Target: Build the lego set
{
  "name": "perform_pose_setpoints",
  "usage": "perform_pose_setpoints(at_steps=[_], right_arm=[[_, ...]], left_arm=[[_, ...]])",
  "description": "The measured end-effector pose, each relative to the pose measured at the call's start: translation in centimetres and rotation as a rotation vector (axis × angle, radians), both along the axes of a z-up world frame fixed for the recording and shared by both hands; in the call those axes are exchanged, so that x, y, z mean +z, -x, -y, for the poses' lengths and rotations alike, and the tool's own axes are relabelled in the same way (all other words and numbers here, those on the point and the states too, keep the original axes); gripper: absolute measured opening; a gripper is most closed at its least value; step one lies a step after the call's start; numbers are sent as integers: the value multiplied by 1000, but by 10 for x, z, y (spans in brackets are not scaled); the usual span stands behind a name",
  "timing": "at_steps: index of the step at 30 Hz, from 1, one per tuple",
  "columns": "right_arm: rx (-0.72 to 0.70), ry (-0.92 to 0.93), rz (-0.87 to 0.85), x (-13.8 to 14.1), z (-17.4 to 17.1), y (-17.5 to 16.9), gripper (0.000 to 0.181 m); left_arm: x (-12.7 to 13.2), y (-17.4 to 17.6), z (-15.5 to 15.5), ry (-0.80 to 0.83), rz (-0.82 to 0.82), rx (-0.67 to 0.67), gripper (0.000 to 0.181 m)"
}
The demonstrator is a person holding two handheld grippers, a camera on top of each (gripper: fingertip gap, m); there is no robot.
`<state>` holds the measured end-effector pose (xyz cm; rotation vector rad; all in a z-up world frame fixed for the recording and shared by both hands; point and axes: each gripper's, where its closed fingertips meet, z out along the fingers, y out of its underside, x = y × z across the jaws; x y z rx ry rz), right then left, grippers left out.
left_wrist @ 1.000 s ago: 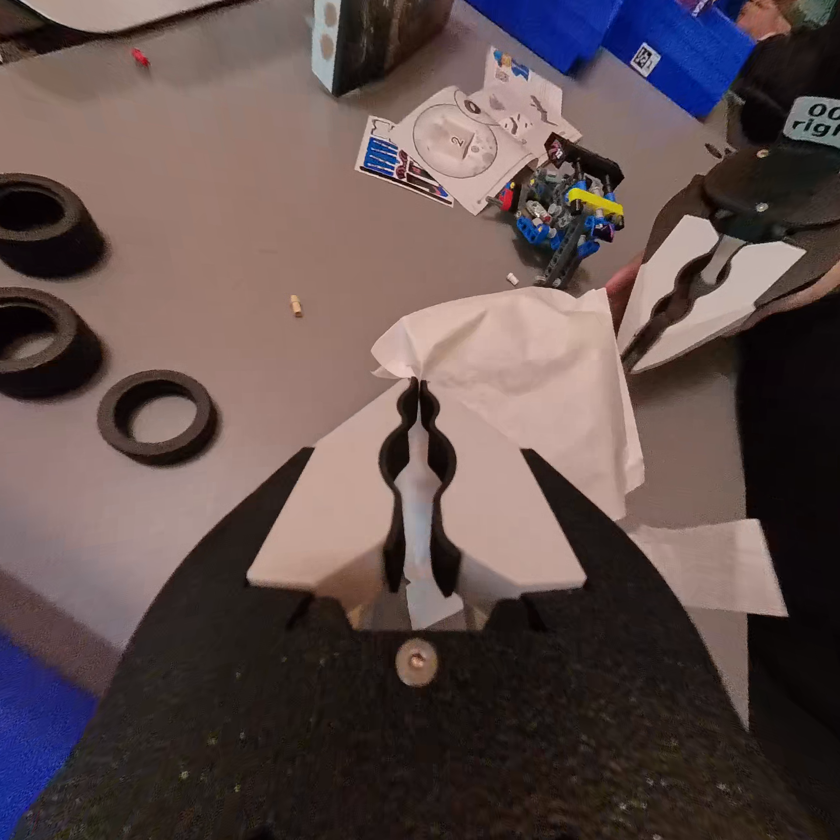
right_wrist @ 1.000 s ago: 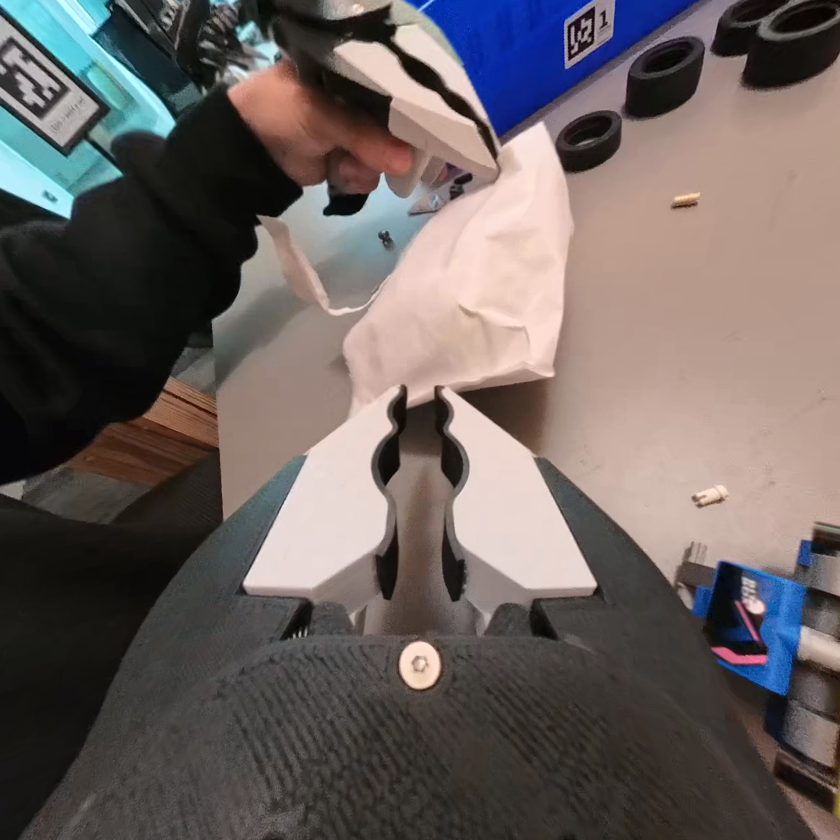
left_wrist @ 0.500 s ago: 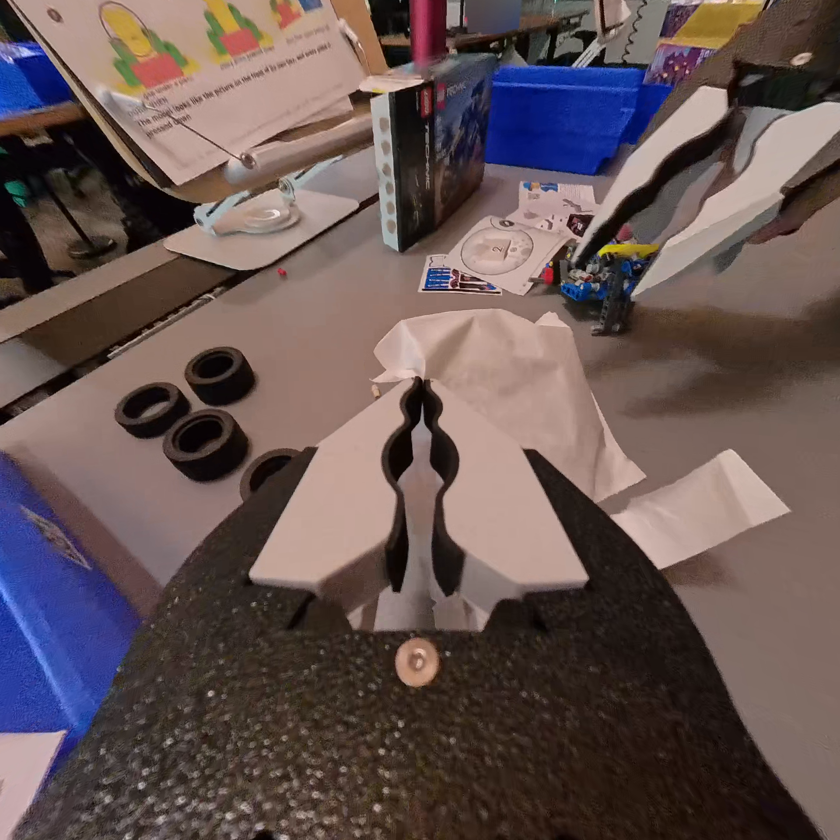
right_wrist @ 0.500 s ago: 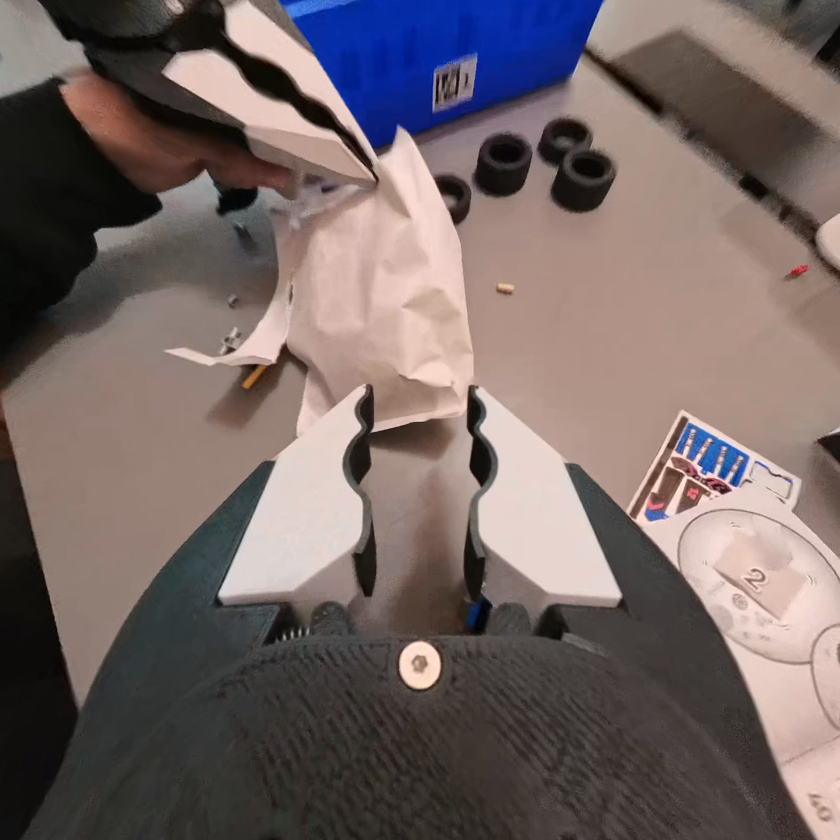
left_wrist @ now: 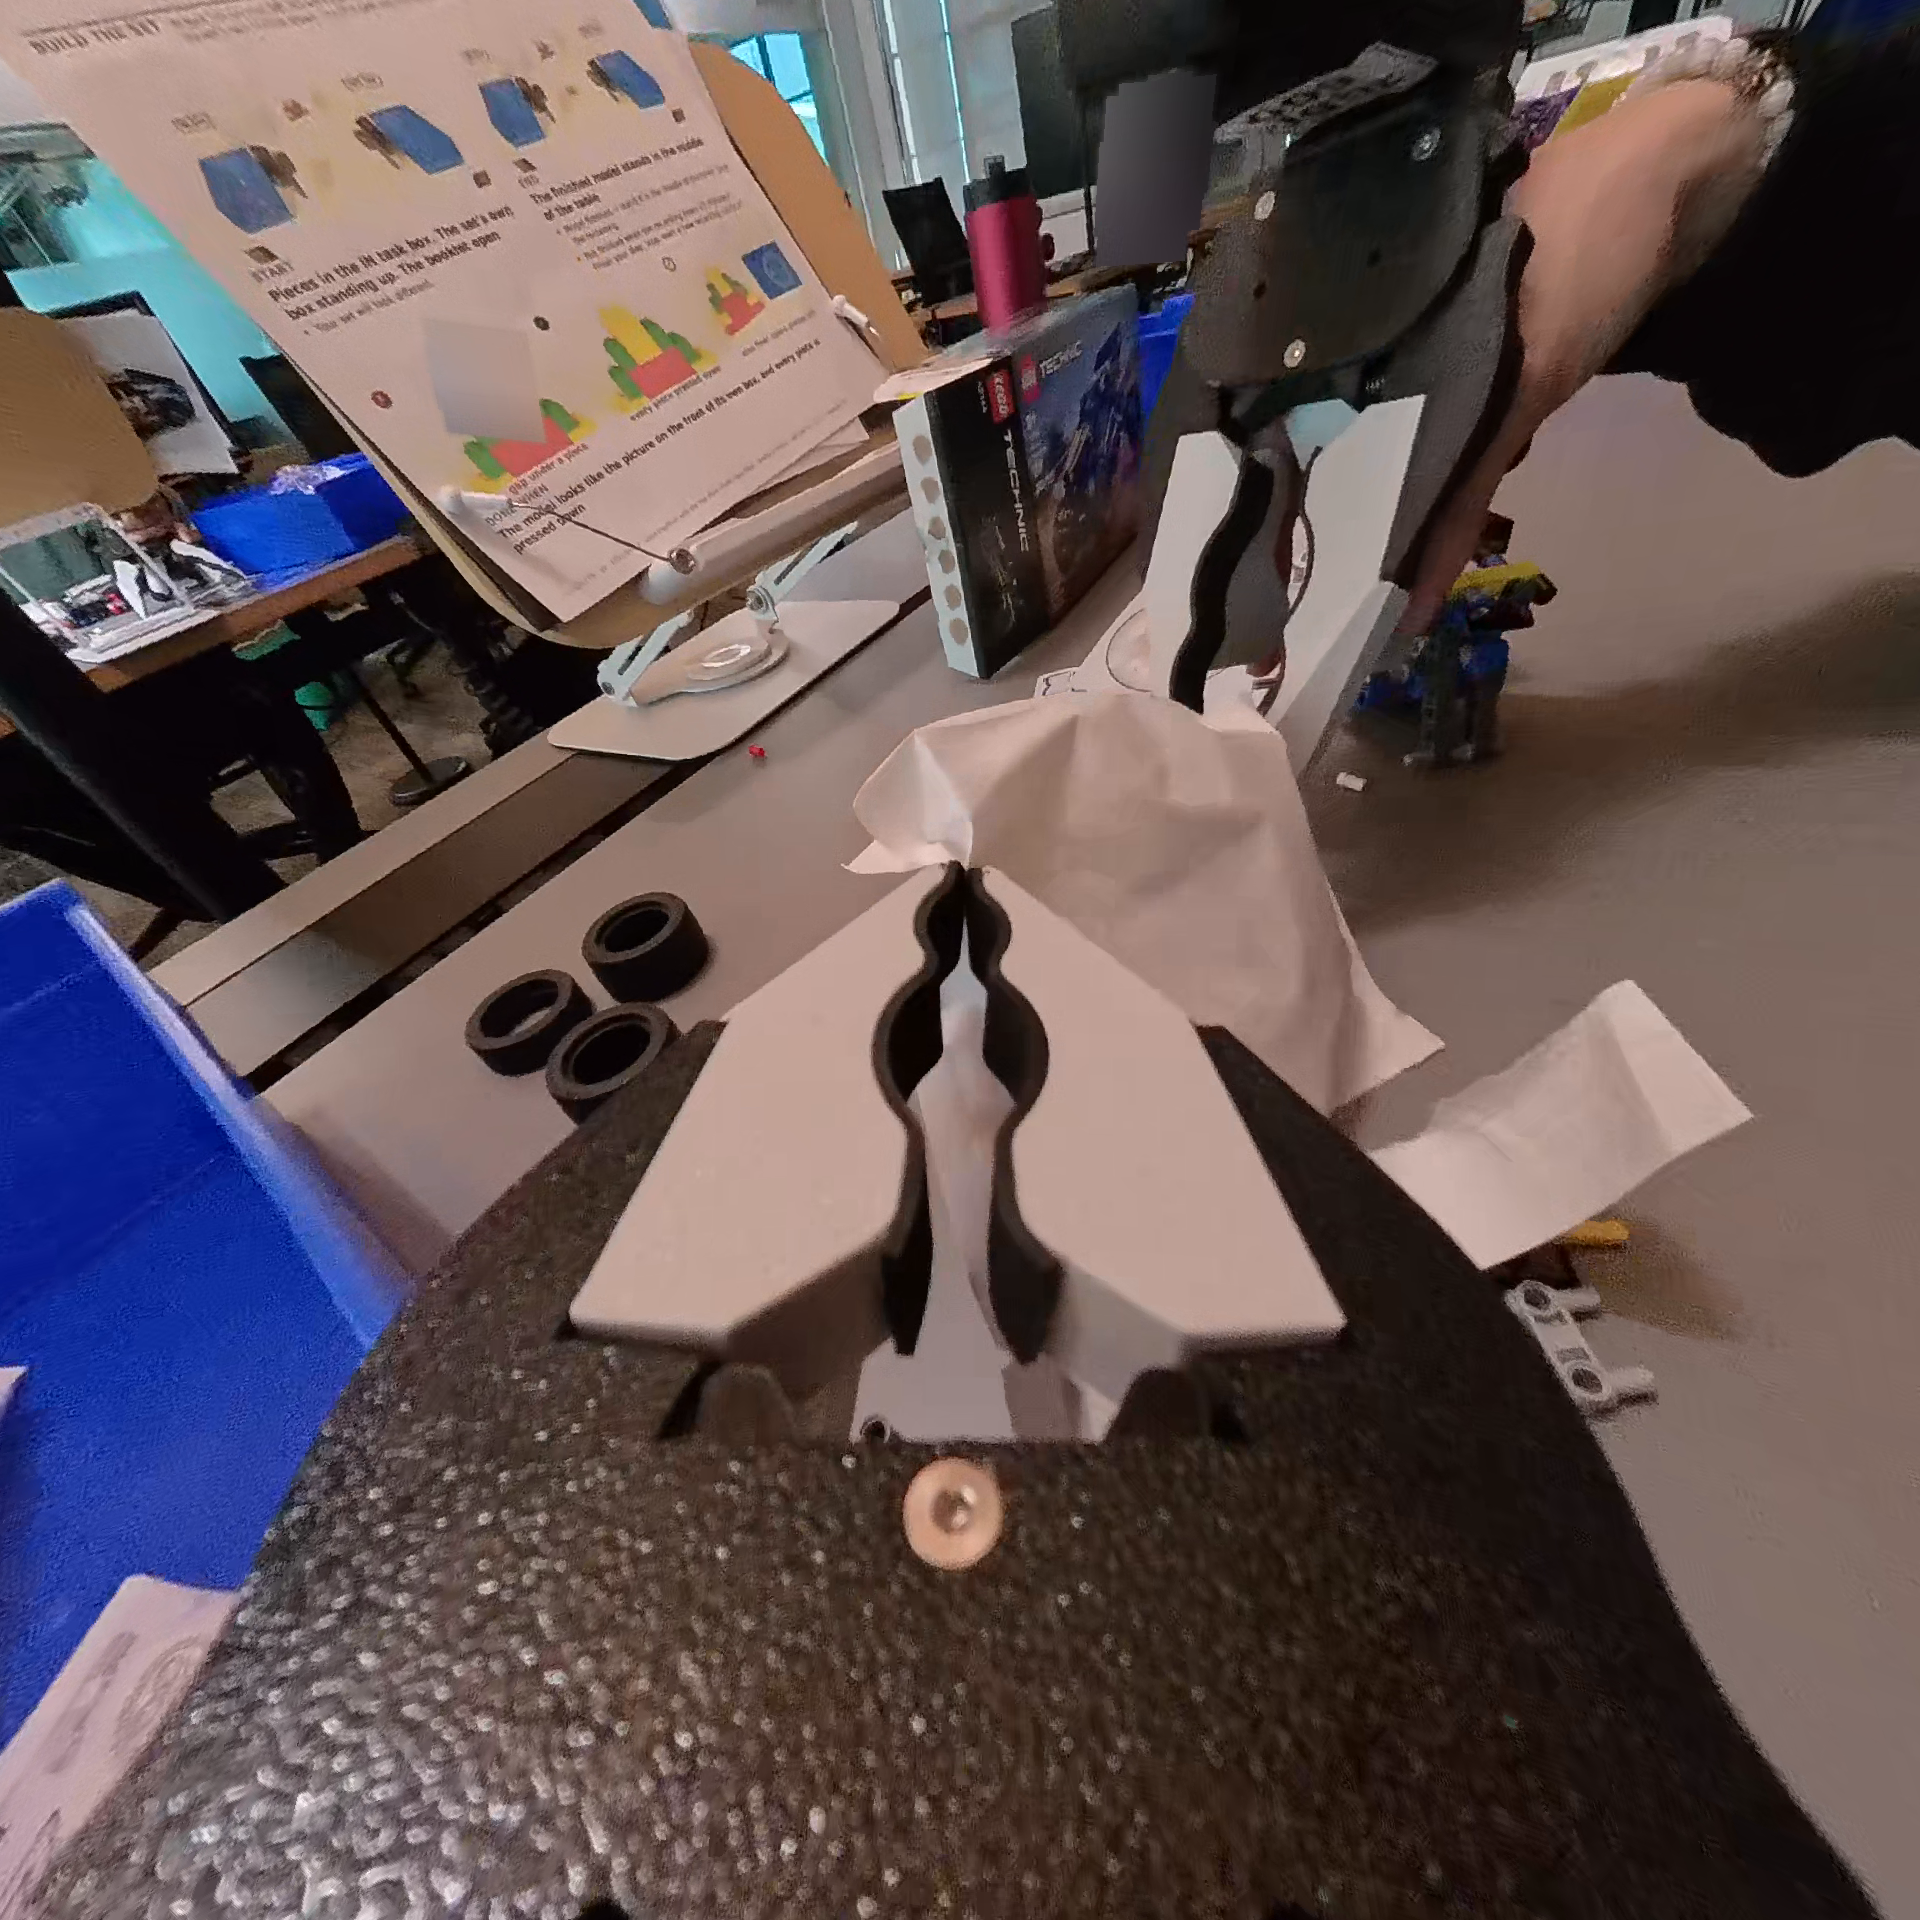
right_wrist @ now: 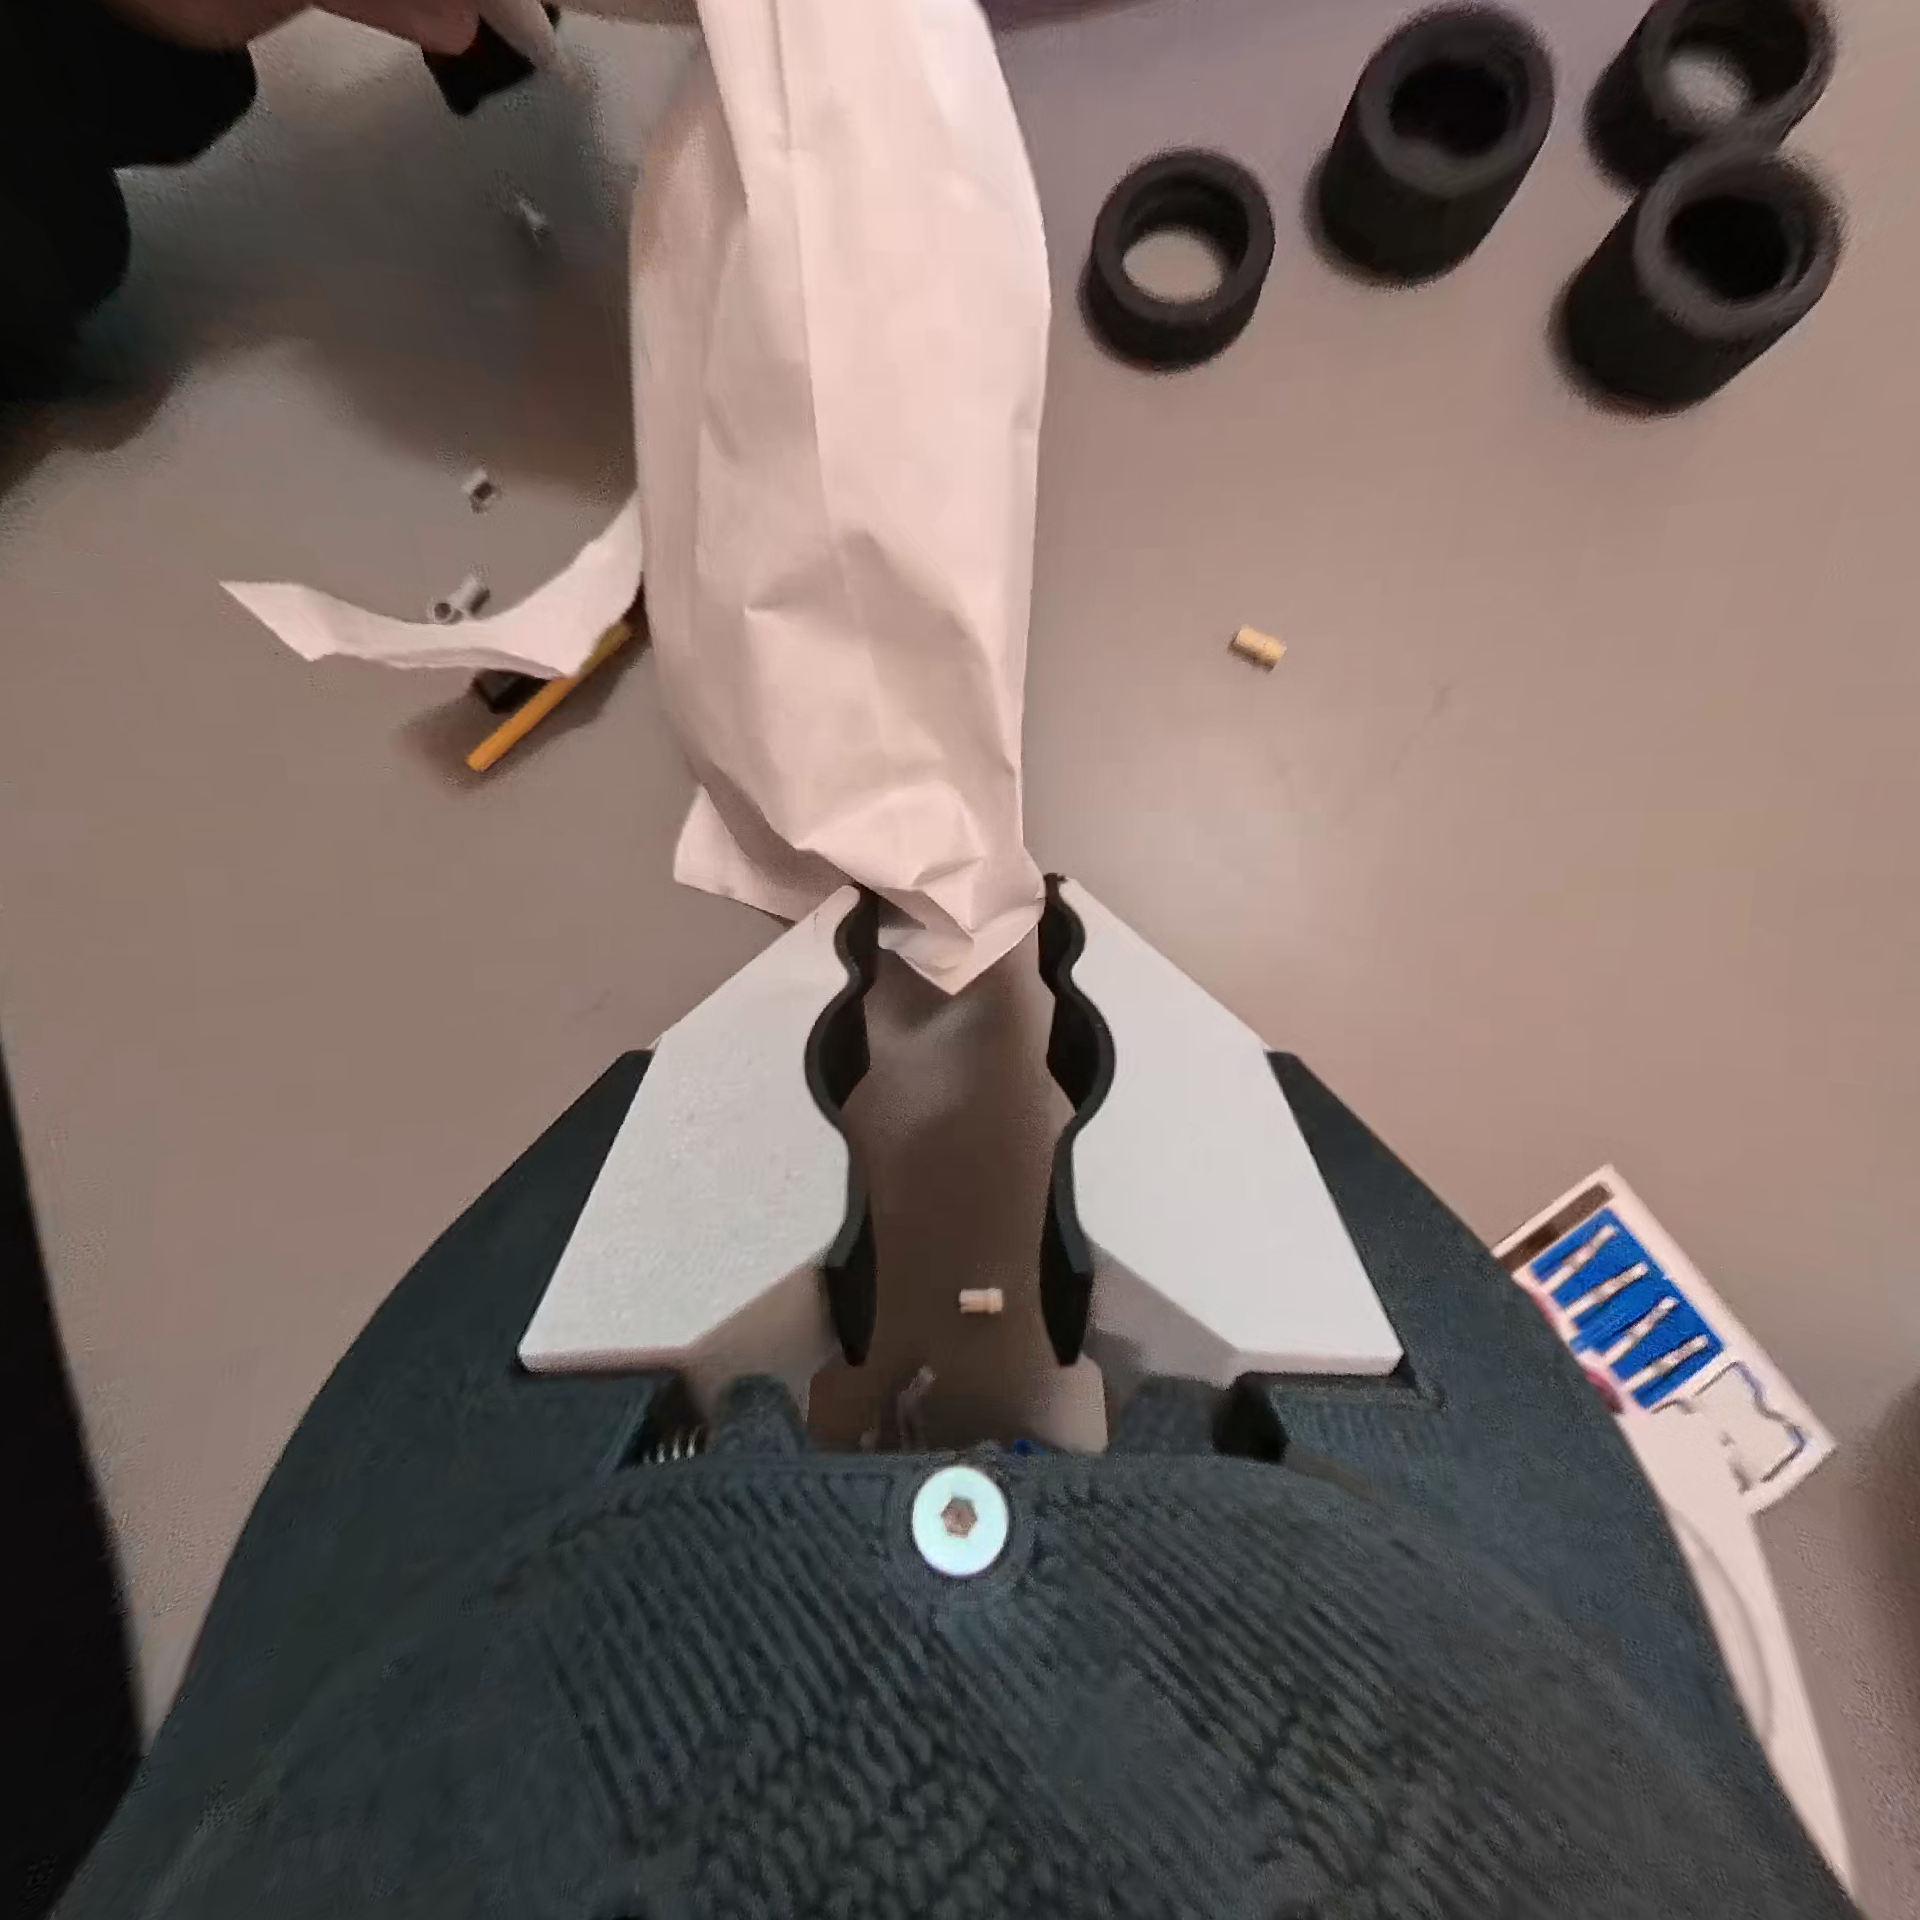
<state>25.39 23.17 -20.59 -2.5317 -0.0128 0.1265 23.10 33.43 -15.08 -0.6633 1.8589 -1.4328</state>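
Note:
My left gripper (left_wrist: pixel 961 883) is shut on one end of a white paper bag (left_wrist: pixel 1122 831) and holds it up off the grey table. In the right wrist view the bag (right_wrist: pixel 842 468) hangs stretched toward my right gripper (right_wrist: pixel 954 899). That gripper is open, and the bag's crumpled lower corner sits between its fingertips. The right gripper also shows in the left wrist view (left_wrist: pixel 1236 665), pointing down at the bag's far end. A partly built blue, black and yellow model (left_wrist: pixel 1465 644) stands behind it.
Several black tyres (right_wrist: pixel 1179 260) lie to one side and also show in the left wrist view (left_wrist: pixel 644 945). A torn paper strip (right_wrist: pixel 436 623), yellow axle (right_wrist: pixel 551 707), tan pin (right_wrist: pixel 1257 646) and sticker sheet (right_wrist: pixel 1652 1340) lie on the table. Set box (left_wrist: pixel 1029 478), instruction board (left_wrist: pixel 468 260), blue bin (left_wrist: pixel 125 1195). There is about 12 cm between the tips of the two grippers.
My left gripper has lifted and tilted up with the bag. My right gripper has opened wider and swung over the bag's far end, so the corner now lies between its fingers.

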Motion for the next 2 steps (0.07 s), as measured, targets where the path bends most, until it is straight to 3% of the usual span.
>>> perform_pose_setpoints(at_steps=[2], right_arm=[[53,-32,46,5,-5,0,29]], left_arm=[[1,8,-5,-21,-5,1,0]])
